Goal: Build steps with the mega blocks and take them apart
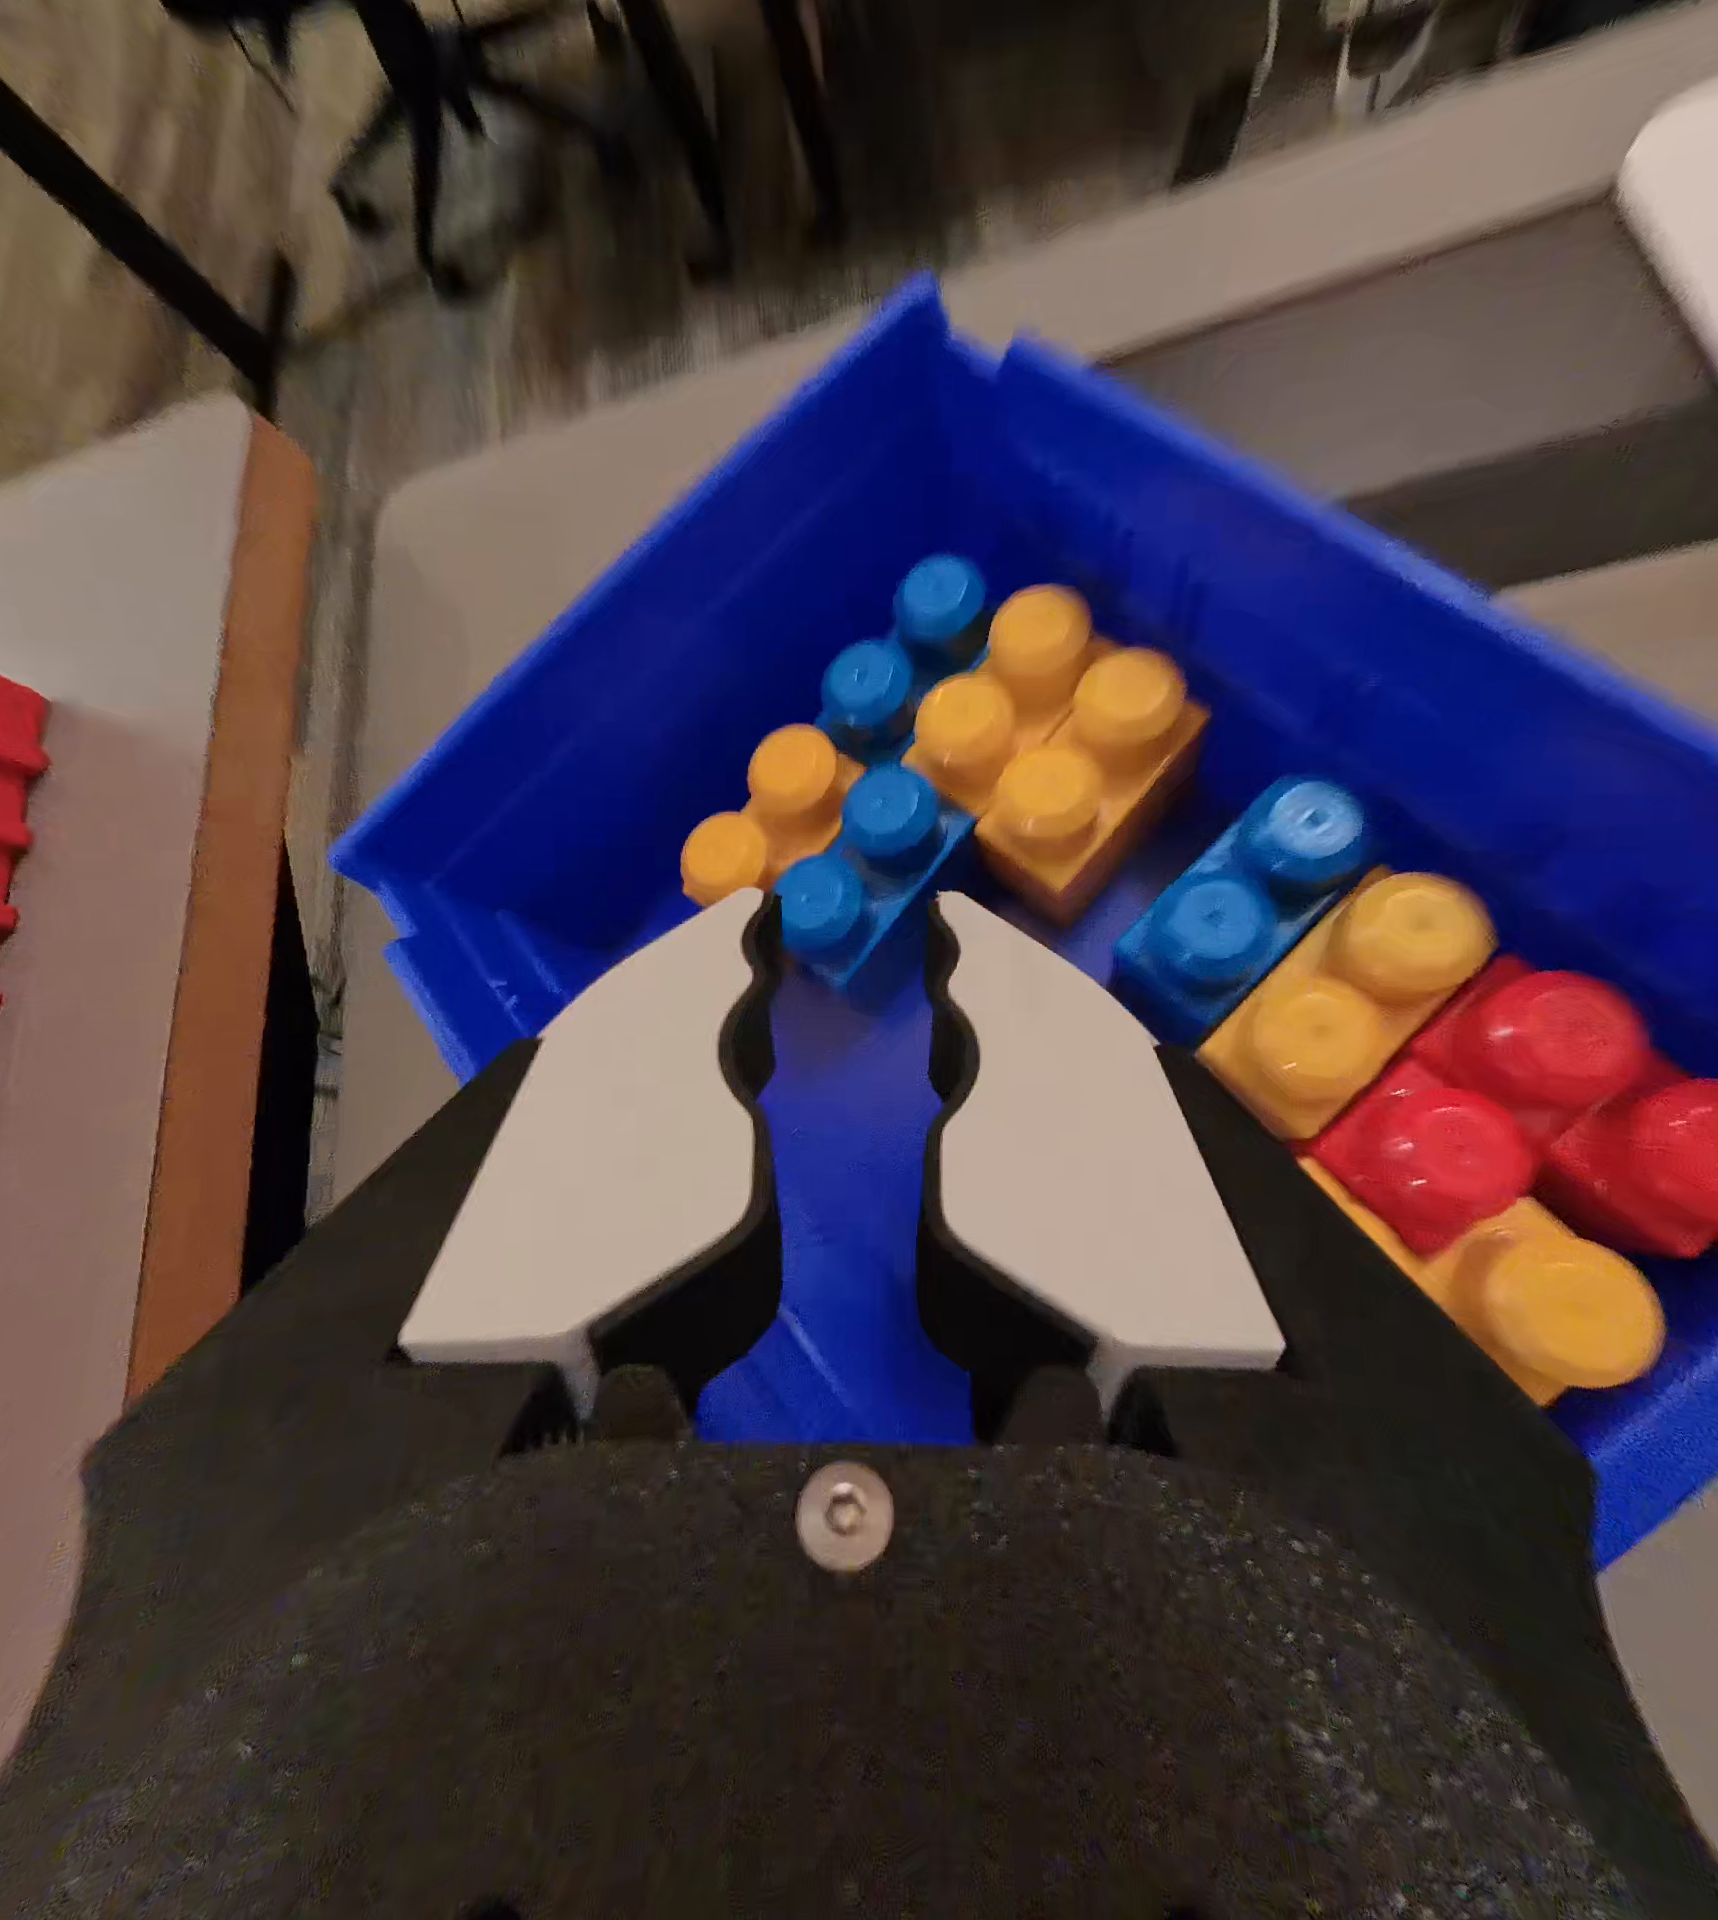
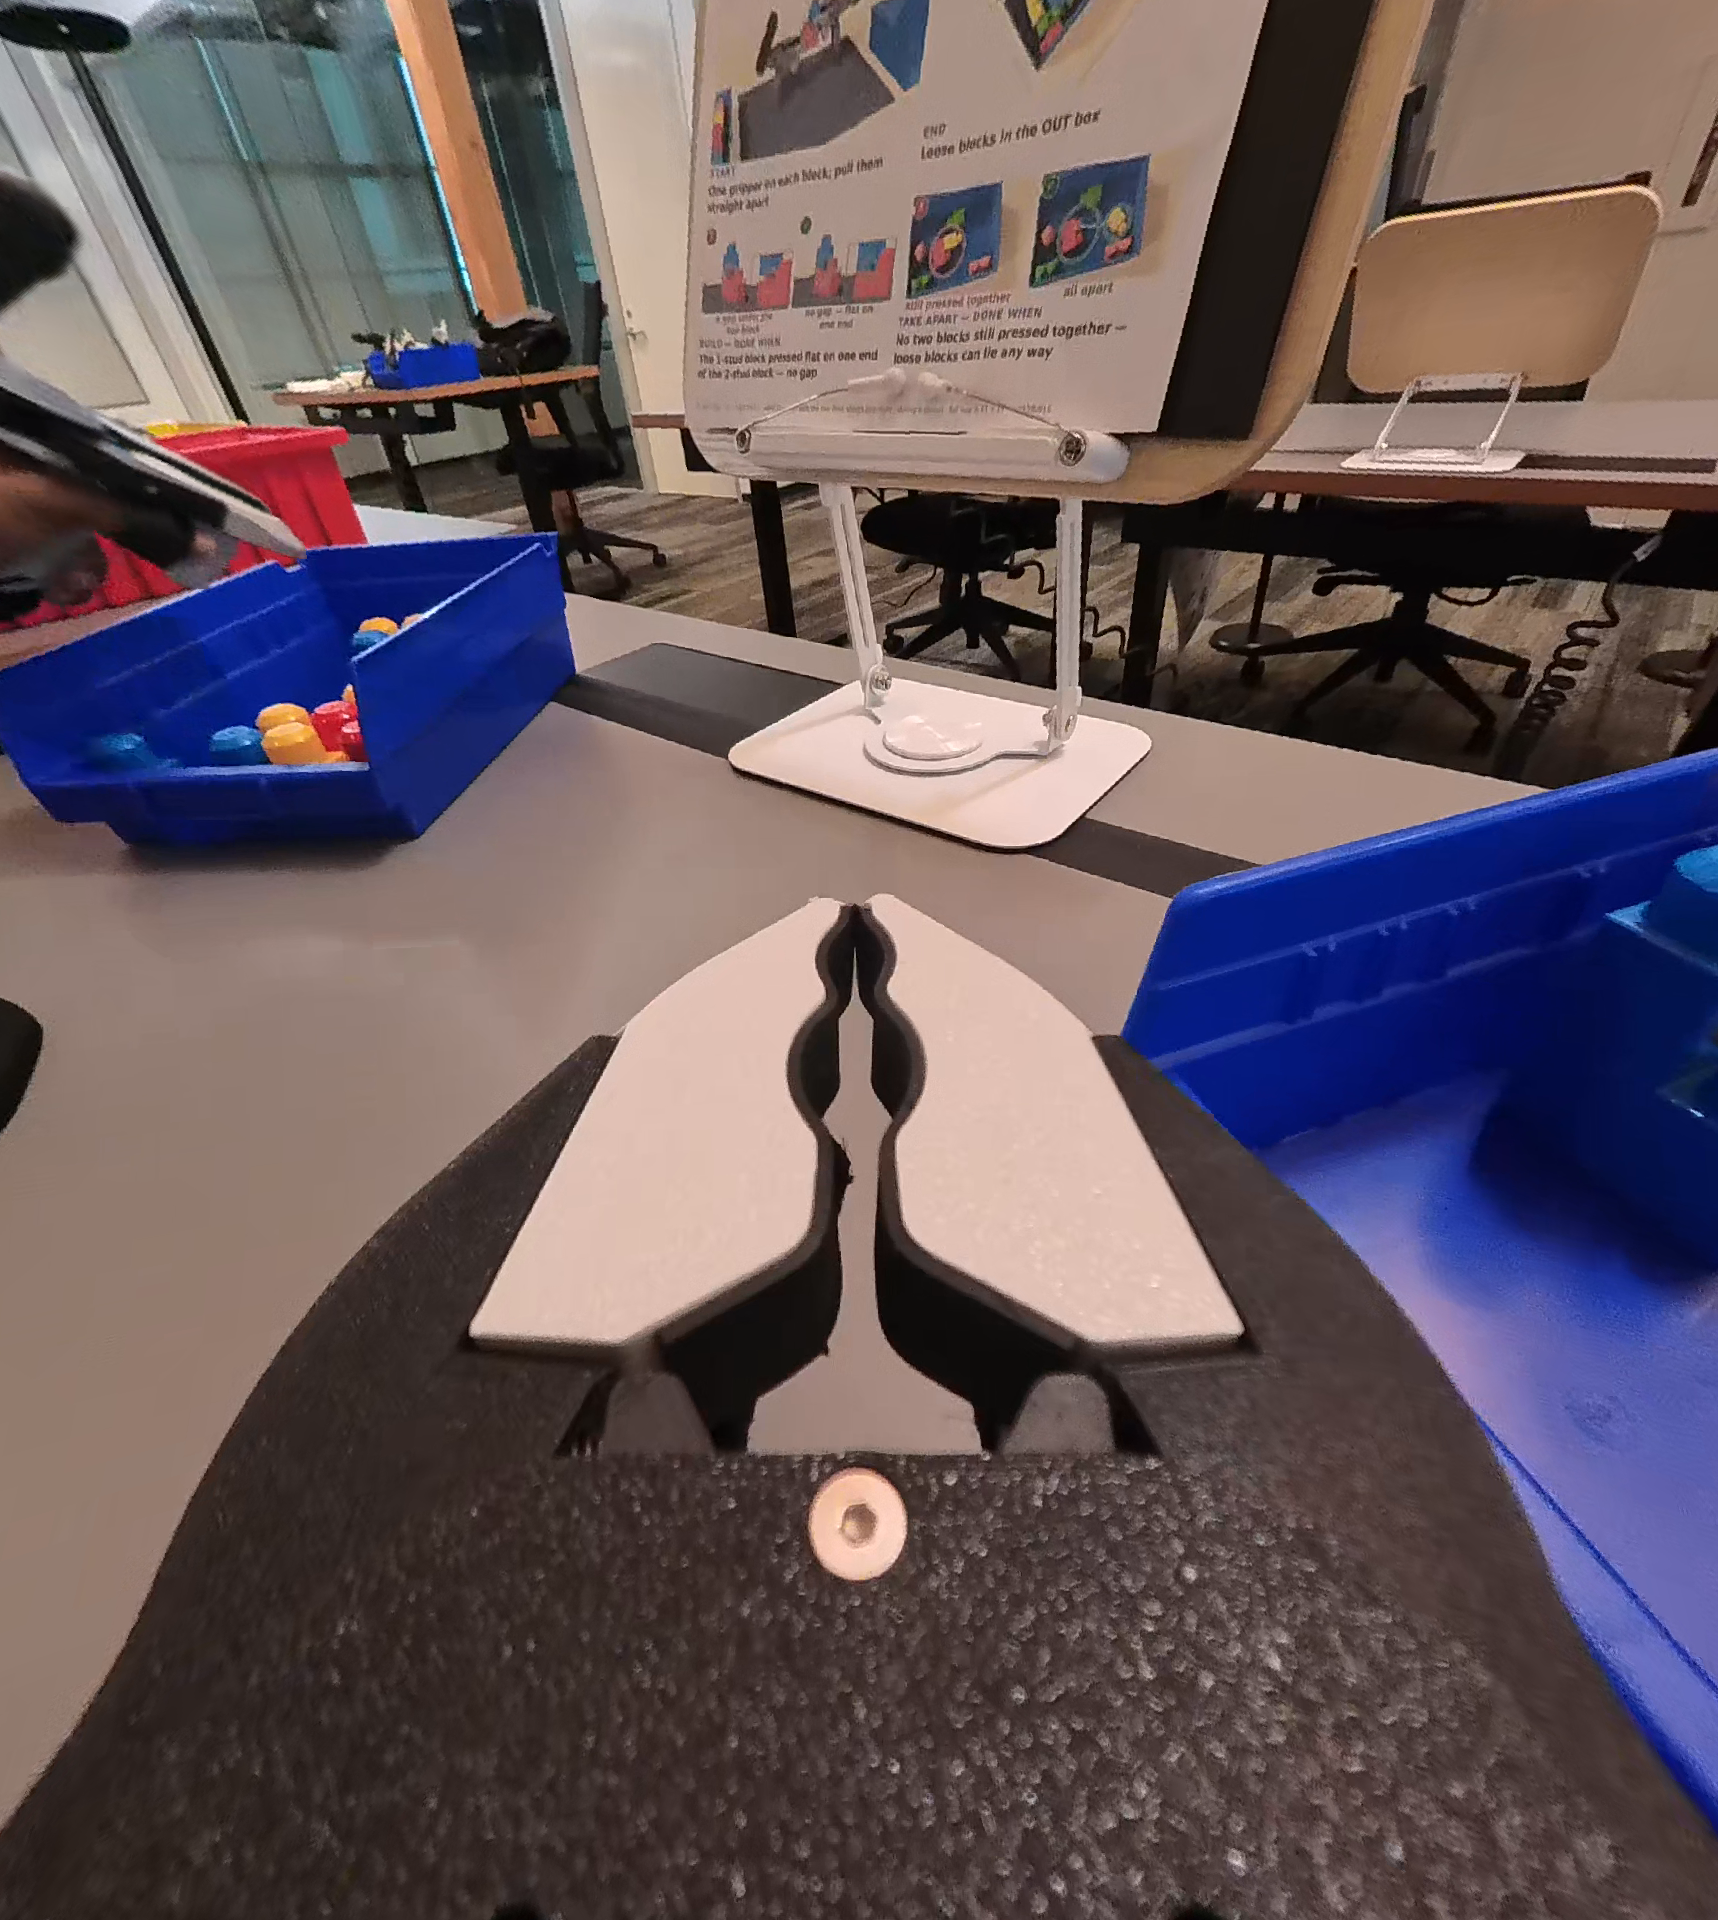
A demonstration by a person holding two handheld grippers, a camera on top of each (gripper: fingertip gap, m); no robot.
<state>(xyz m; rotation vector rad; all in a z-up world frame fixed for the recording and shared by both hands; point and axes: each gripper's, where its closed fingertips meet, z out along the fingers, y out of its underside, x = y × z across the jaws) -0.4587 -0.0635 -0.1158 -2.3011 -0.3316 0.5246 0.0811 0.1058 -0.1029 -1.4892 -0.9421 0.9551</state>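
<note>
Spread, the left tongs are held over a blue plastic bin of blocks, straddling the near end of a blue two-stud plastic block whose long axis runs away from them. Pressed together and empty, the right tongs are kept above the grey desk, well apart.

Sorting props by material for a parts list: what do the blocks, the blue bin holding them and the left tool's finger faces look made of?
Blocks: apparently moulded hard plastic, glossy, with highlights on the rounded studs. Blue bin: likely stiffer plastic, duller sheen, ribbed moulded walls. Left tool finger faces: flat, matte pale grey, probably plastic on a grainy black body.
</note>
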